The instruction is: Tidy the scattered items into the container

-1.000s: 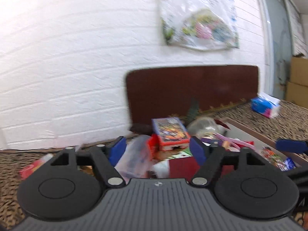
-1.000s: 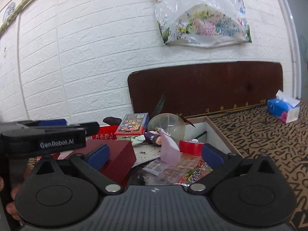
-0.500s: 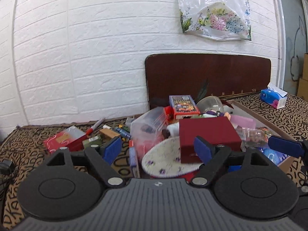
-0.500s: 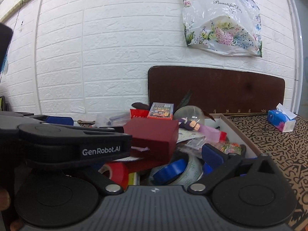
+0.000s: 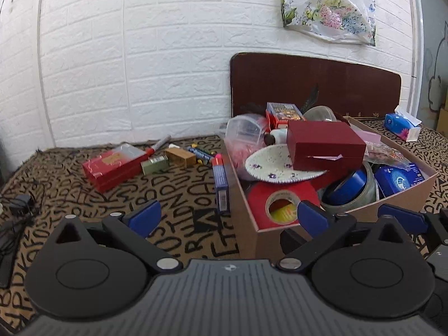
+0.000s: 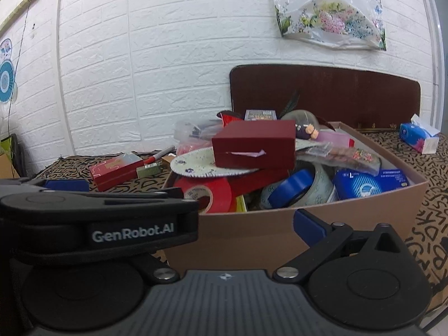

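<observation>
A cardboard box stands right of centre, piled with a dark red box, a white fan, red tape, blue tape and a blue mask pack. Loose on the patterned cloth to its left lie a red flat box, a green tin, a tan block, a red marker, pens and a blue long box. My left gripper is open and empty, low in front of the box's left corner. My right gripper is open and empty before the box; the left gripper's body hides its left finger.
A dark brown board leans on the white brick wall behind the box. A blue tissue pack lies at the far right. Black cables lie at the cloth's left edge. A flowered plastic bag hangs on the wall.
Both grippers have drawn back and away from the box, so the whole box and the loose items to its left have come into view. The dark red box stays on the pile.
</observation>
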Motion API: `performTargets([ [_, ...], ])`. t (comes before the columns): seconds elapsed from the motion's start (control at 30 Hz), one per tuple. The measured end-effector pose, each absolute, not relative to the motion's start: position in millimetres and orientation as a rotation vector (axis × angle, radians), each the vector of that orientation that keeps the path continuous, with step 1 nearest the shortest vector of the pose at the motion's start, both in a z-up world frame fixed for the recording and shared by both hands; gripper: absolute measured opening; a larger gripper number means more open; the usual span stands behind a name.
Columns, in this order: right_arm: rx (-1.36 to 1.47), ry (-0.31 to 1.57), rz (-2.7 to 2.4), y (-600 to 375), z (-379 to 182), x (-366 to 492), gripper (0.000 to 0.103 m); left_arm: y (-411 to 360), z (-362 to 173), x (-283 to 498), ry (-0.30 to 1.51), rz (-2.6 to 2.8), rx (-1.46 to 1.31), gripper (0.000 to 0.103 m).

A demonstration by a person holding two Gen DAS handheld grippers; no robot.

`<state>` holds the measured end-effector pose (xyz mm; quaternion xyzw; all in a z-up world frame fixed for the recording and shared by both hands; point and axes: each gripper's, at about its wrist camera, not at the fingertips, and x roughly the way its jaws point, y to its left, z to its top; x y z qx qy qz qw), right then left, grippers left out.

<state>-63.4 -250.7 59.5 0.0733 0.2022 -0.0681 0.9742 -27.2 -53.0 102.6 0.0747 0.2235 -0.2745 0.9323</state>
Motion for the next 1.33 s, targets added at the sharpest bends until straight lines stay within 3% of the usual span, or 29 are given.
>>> performTargets([
  [0.73, 0.175, 0.407, -0.135, -253.4, 52.8, -71.3, 0.103, -52.7, 96.9, -43.6, 0.43, -0.615, 0.127, 0.103],
  [1.33, 0.176, 0.461, -0.13, -253.6, 42.0, -69.3, 0.103, -51.1, 84.1, -35.4, 0.552, -0.564, 0.115, 0.103],
])
